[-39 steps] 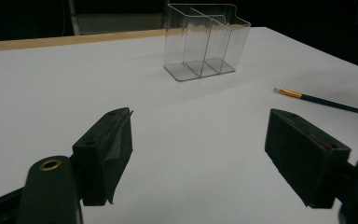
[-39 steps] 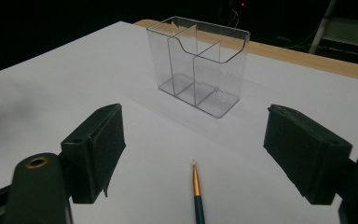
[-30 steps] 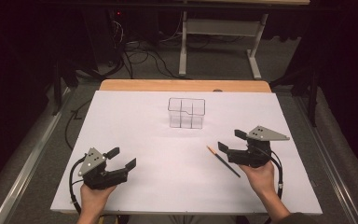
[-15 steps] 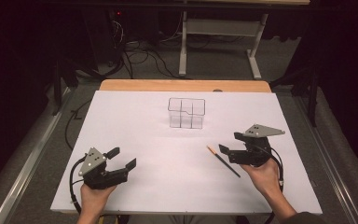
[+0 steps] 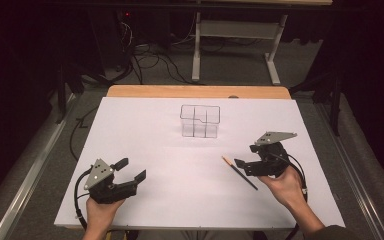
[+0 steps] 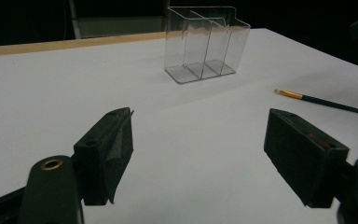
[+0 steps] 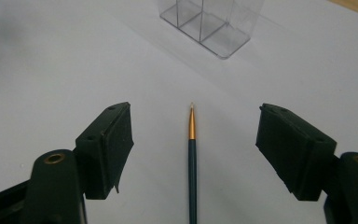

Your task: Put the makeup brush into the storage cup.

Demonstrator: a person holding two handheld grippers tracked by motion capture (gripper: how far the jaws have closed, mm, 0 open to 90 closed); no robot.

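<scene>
A thin dark green paintbrush with a gold metal ferrule [image 5: 240, 172] lies flat on the white sheet that covers the table [image 5: 145, 125], on the person's right side, near the front edge. The right gripper [image 5: 244, 164] is held low just beside it, and in the right gripper view the paintbrush [image 7: 192, 163] runs straight up the middle between the 2 black jaws, with its pointed tip toward the far side. The jaws stand wide on both sides of the brush and do not touch it, so this claw is released; they have just been closing a little, with the brush between them but not pressed. The left gripper [image 5: 130, 170] rests in the left hand [image 5: 100, 212] near the front left part of the sheet, well apart from the brush, and its jaws are also spread wide with nothing between them. A clear plastic organizer box with 3 upright compartments [image 5: 200, 120] stands in the middle of the sheet, farther from the person, and it looks empty. In the left gripper view the box [image 6: 205, 44] is ahead of the jaws and the paintbrush [image 6: 326, 102] lies to the right of them. The wooden edge of the table [image 5: 195, 91] shows behind the sheet.
</scene>
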